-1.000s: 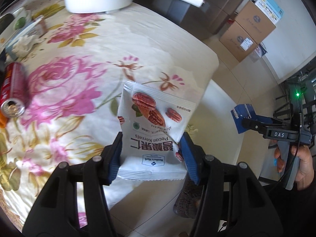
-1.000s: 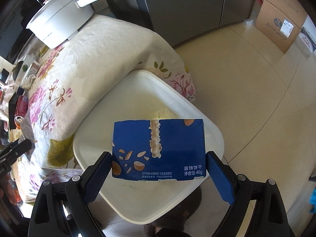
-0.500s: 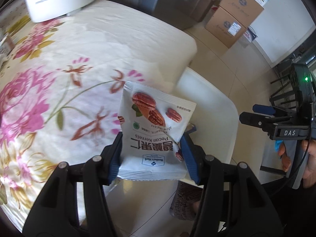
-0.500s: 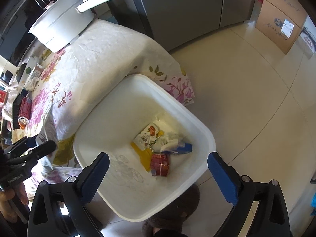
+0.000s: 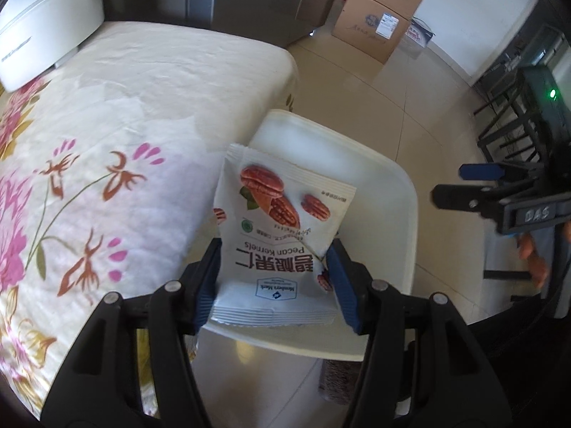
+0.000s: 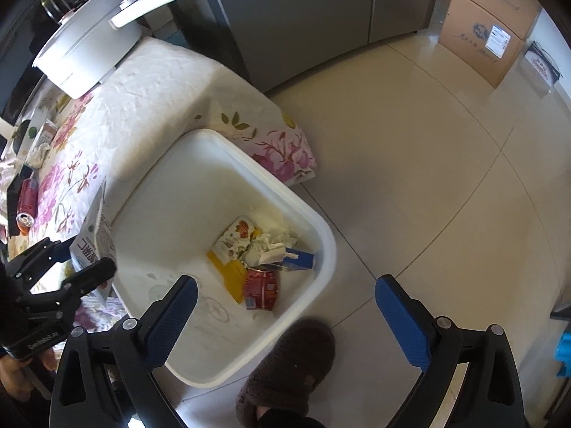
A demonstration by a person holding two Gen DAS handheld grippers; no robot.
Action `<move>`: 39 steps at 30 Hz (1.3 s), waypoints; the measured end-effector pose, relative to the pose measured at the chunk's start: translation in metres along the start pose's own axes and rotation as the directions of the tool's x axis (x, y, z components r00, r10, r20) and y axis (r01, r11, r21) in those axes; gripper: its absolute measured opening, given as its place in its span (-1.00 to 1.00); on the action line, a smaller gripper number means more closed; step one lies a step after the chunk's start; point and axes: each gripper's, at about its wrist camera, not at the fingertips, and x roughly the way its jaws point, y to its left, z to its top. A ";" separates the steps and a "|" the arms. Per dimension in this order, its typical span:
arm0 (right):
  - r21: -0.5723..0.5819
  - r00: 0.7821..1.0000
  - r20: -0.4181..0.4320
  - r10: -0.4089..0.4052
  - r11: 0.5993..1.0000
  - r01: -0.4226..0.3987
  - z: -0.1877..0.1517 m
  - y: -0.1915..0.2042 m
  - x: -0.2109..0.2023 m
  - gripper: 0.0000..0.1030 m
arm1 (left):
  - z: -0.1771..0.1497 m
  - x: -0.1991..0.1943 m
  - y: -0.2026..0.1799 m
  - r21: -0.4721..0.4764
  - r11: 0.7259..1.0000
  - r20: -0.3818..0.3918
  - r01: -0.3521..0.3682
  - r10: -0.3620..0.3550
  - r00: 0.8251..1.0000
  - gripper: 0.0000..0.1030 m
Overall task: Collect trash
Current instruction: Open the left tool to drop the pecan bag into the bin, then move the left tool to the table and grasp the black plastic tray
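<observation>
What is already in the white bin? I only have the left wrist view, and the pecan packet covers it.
Observer: The white bin holds a red can, a blue carton and crumpled tissue.
Operator: Is the right gripper carrying anything?
Observer: No, the right gripper is open and empty above the bin.
Operator: Any trash left on the table?
Observer: Yes, a second red can lies on the floral tablecloth.
</observation>
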 end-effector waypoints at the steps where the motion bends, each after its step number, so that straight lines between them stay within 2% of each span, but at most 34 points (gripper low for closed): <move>1: 0.006 1.000 -0.001 -0.006 1.000 0.006 -0.001 -0.003 0.000 0.96 | 0.000 0.002 0.000 0.007 1.000 0.006 -0.012 0.012 1.000 0.27; 3: 0.010 1.000 0.000 -0.020 1.000 0.020 -0.001 -0.006 -0.001 0.96 | 0.000 0.004 0.000 0.015 1.000 0.026 -0.018 0.018 0.999 0.58; 5: 0.009 0.999 0.001 -0.033 0.999 0.033 -0.002 -0.007 -0.001 0.96 | 0.000 0.004 -0.003 0.024 1.000 0.033 -0.009 0.008 0.999 0.67; 9: 0.003 0.999 0.002 -0.040 0.999 0.040 -0.003 -0.008 -0.002 0.96 | 0.000 0.002 -0.012 0.084 0.996 0.046 -0.040 0.036 0.998 0.86; 13: -0.001 0.999 0.005 -0.046 0.999 0.046 -0.002 -0.007 -0.003 0.96 | 0.003 -0.003 -0.009 0.080 0.995 0.053 -0.054 0.049 0.997 0.87; 16: -0.004 0.999 0.009 -0.043 0.999 0.043 -0.002 -0.004 -0.005 0.96 | 0.002 -0.013 0.004 0.045 0.997 0.066 -0.065 0.062 0.996 0.95; 22: -0.030 0.999 0.015 -0.039 0.999 0.040 0.002 0.012 -0.007 0.96 | -0.009 -0.039 0.036 -0.028 0.995 0.104 -0.098 0.100 0.990 0.98; 31: -0.125 0.998 0.054 -0.019 0.992 0.025 0.012 0.069 -0.019 0.96 | -0.038 -0.088 0.087 -0.133 0.978 0.144 -0.163 0.182 0.973 0.98; 39: -0.214 0.998 0.067 0.012 0.977 0.003 0.017 0.133 -0.022 0.96 | -0.063 -0.128 0.133 -0.223 0.946 0.156 -0.235 0.273 0.949 0.98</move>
